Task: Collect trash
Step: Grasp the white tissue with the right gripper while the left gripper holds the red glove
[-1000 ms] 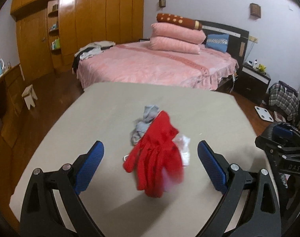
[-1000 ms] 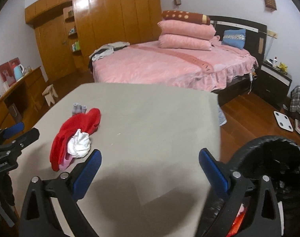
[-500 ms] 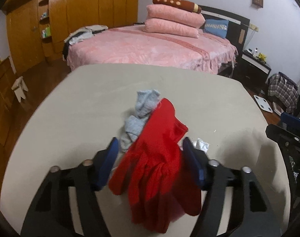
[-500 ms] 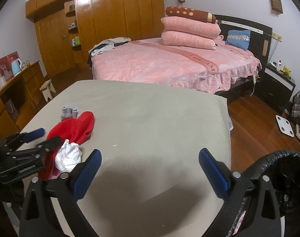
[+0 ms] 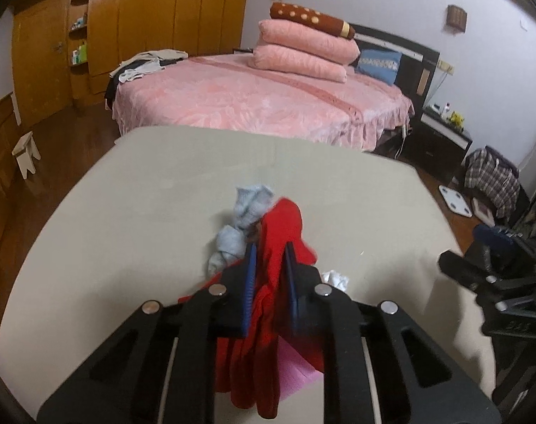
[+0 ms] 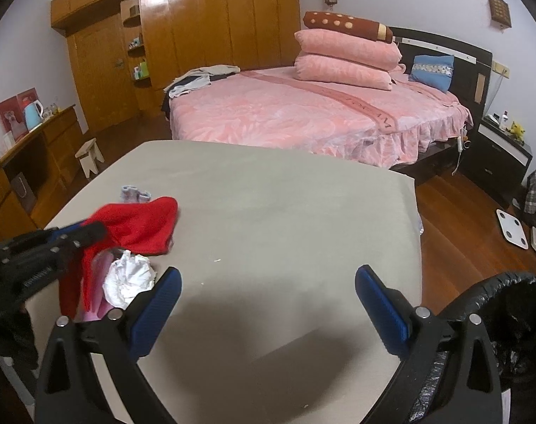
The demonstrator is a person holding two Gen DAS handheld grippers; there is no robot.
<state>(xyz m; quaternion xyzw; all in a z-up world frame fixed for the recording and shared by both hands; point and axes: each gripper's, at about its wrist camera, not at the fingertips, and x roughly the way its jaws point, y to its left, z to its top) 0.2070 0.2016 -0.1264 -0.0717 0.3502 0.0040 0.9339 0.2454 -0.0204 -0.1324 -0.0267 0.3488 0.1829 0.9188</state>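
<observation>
Since the earlier frame the left gripper (image 5: 271, 275) has advanced and clenched on the red cloth (image 5: 280, 247) near the tabletop's (image 6: 285, 219) left edge; the right gripper (image 6: 268, 304) hangs spread and empty by the right edge, beside the black-lined bin (image 6: 515, 321). Risk: lifting may drag the grey socks (image 5: 246, 212) touching it; the crumpled tissue (image 6: 128, 279) and pink sheet (image 5: 294, 369) beneath could scatter floorward.

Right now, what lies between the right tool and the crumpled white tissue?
Nothing: in the right wrist view the crumpled white tissue sits right beside the open right tool, at its left finger, with only bare table elsewhere.
</observation>
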